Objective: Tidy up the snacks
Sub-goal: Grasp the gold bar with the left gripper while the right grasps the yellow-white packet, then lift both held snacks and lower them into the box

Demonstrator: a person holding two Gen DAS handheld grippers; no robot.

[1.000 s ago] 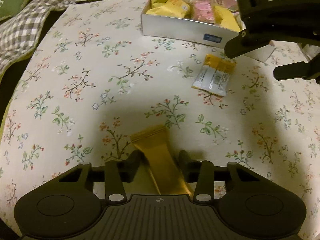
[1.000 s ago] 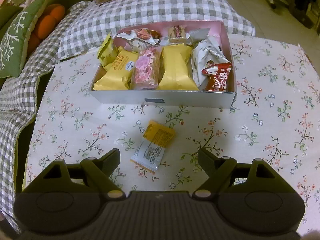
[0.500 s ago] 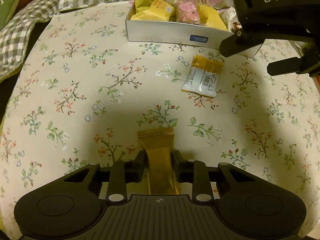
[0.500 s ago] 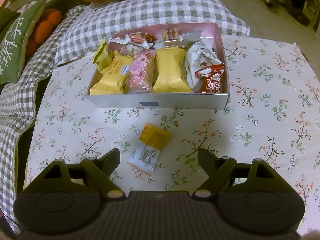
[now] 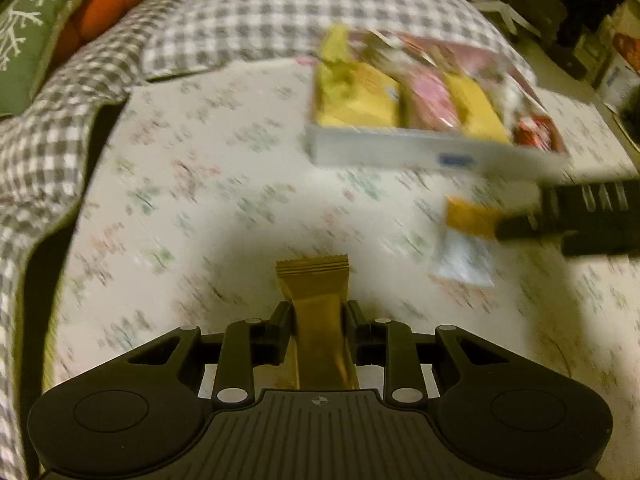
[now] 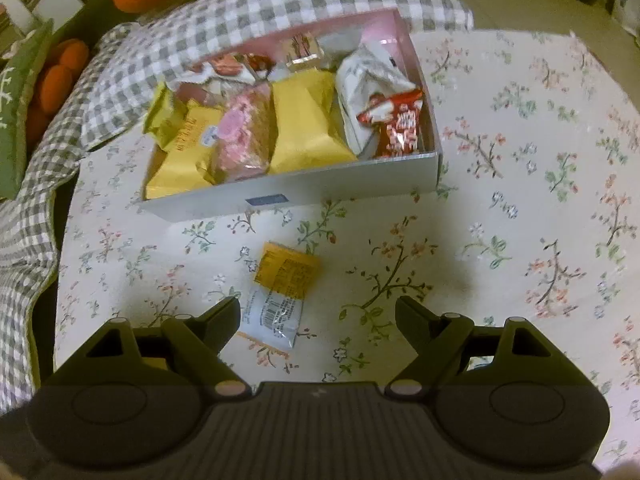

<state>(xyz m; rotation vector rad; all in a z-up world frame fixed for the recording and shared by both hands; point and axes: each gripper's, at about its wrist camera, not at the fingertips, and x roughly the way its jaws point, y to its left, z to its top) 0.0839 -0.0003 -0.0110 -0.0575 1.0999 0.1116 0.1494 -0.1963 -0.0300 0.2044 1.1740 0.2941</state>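
Observation:
My left gripper [image 5: 318,322] is shut on a gold snack packet [image 5: 318,312], which hangs clear of the floral tablecloth. A grey box [image 6: 304,190] with a pink inside holds several wrapped snacks in yellow, pink, white and red; it also shows in the blurred left wrist view as the box [image 5: 400,152]. A yellow-and-white snack packet [image 6: 282,294] lies flat on the cloth in front of the box. My right gripper [image 6: 318,312] hovers open just above it, its left finger beside the packet's near end. The right gripper's fingers [image 5: 568,216] reach in from the right edge of the left wrist view.
A floral tablecloth [image 6: 520,184] covers the surface. A grey checked blanket [image 6: 224,12] lies behind and left of the box. Green cushion [image 5: 24,36] and orange cushions [image 6: 60,76] sit at the far left. The cloth's left edge [image 6: 60,264] drops off.
My left gripper closed on the gold packet and lifted it, moving toward the box. My right gripper sank closer over the yellow-and-white packet and rolled slightly.

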